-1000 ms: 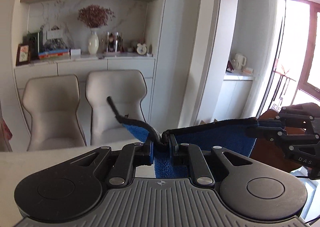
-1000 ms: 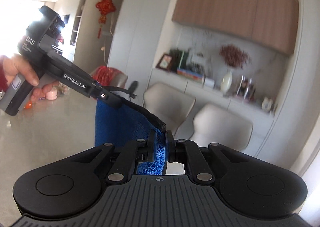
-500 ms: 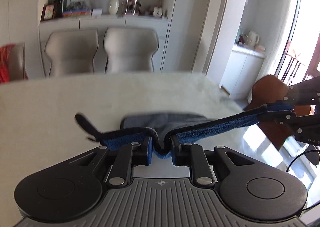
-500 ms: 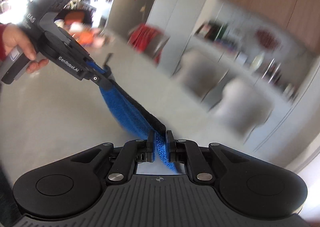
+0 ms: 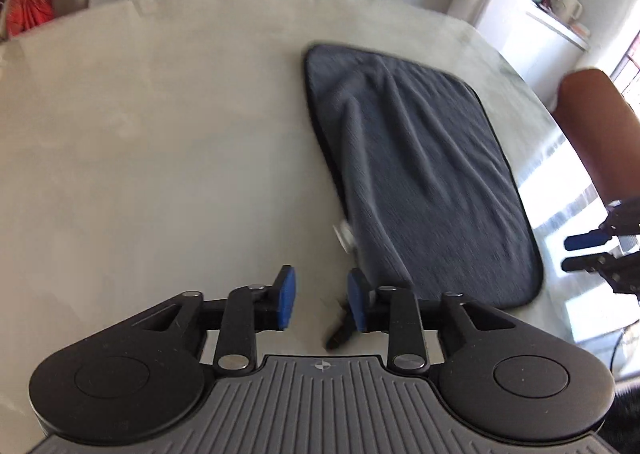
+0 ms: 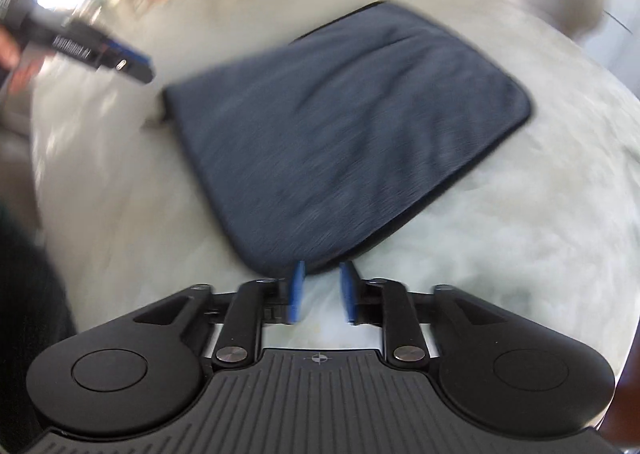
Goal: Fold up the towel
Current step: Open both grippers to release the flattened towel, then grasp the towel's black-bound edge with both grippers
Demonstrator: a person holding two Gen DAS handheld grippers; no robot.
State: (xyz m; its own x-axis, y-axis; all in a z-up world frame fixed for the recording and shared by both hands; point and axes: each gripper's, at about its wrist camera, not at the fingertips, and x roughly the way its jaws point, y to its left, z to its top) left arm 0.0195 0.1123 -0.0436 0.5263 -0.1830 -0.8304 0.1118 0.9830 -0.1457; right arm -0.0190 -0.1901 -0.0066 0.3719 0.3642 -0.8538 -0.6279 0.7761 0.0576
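Both tongs, left (image 5: 319, 300) and right (image 6: 322, 291), now apart; you've dropped the towel (image 5: 416, 174) flat on the bench (image 5: 160, 134); first fold next.

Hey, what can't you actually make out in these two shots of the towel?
- Towel layers: both views show only the grey top; underside hidden.
- Its near corner in the left wrist view: hidden behind the left gripper finger.
- Towel edges in the right wrist view: smeared by motion blur.
- Right gripper in the left wrist view: cut by the frame edge.
- Shelf items: too small.
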